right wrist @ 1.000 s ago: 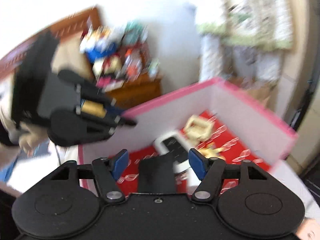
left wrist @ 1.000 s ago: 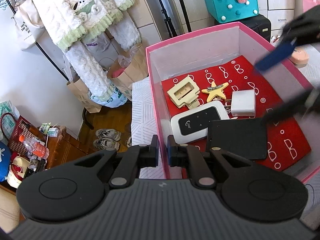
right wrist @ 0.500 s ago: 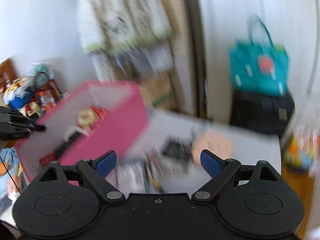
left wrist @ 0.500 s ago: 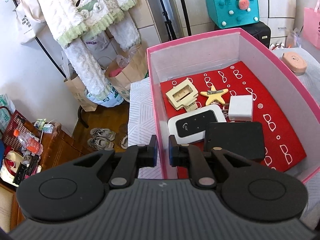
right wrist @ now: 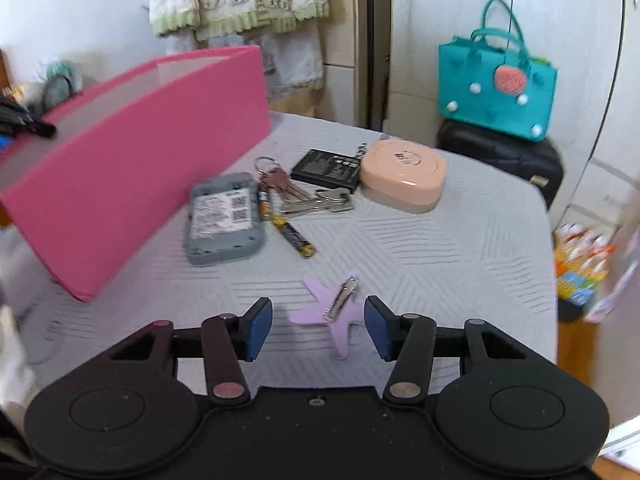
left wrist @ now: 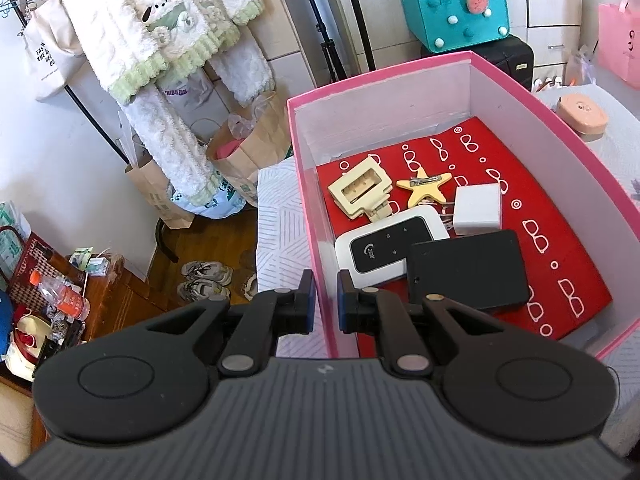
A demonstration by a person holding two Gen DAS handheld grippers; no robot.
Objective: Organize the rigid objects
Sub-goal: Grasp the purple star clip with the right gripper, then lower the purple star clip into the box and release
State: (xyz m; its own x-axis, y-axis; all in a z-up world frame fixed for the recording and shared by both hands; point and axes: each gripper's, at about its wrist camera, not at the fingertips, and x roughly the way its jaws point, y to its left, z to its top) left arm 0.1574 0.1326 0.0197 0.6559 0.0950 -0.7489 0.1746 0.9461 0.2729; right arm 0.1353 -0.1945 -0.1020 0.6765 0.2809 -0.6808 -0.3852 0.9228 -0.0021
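My left gripper (left wrist: 324,304) is shut on the near left wall of the pink box (left wrist: 380,120). On the box's red lining lie a cream clip (left wrist: 362,190), a yellow star clip (left wrist: 425,188), a white charger (left wrist: 478,210), a white-and-black pocket router (left wrist: 390,244) and a flat black case (left wrist: 468,270). My right gripper (right wrist: 318,328) hangs low over the grey bedcover. Its jaws are closing around a purple star hair clip (right wrist: 326,312), and the blue pads stand clear of it on both sides.
Beyond the star, beside the pink box (right wrist: 140,152), lie a grey device (right wrist: 222,220), keys (right wrist: 308,200), a thin battery (right wrist: 292,236), a black battery pack (right wrist: 328,168) and a peach case (right wrist: 402,176). A teal bag (right wrist: 496,80) stands past the bed's far edge.
My right gripper swung away from over the box and came down to the bedcover at the purple star, its jaws narrower than half a second ago. The left gripper stayed put.
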